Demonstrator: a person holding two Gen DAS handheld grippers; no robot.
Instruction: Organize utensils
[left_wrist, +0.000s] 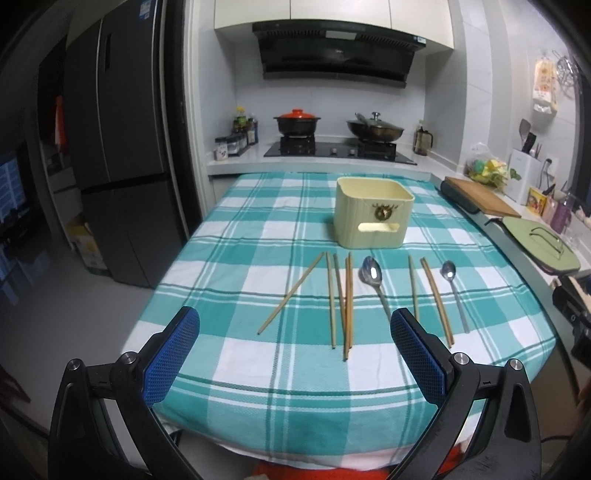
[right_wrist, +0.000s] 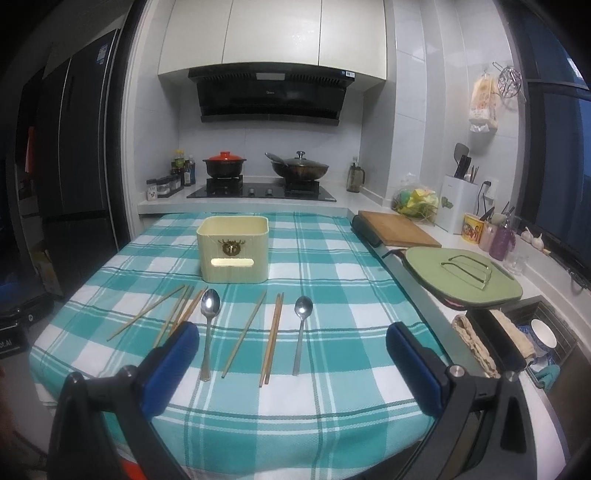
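Observation:
A cream utensil box (left_wrist: 373, 212) (right_wrist: 233, 249) stands upright on the teal checked tablecloth (left_wrist: 236, 236) (right_wrist: 332, 258). In front of it lie several wooden chopsticks (left_wrist: 340, 299) (right_wrist: 271, 339), a large metal spoon (left_wrist: 373, 280) (right_wrist: 209, 325) and a smaller metal spoon (left_wrist: 453, 291) (right_wrist: 302, 328). My left gripper (left_wrist: 294, 325) hovers open above the near table edge, facing the chopsticks, with nothing between its blue pads. My right gripper (right_wrist: 292, 341) is likewise open and empty, short of the utensils.
Behind the table is a stove (left_wrist: 338, 149) with a black pot with a red lid (left_wrist: 296, 123) and a lidded wok (left_wrist: 375, 129). To the right run a counter with a wooden cutting board (right_wrist: 397, 229), a green lidded pan (right_wrist: 461, 278) and a sink (right_wrist: 532, 339). A dark fridge (left_wrist: 114, 147) stands left.

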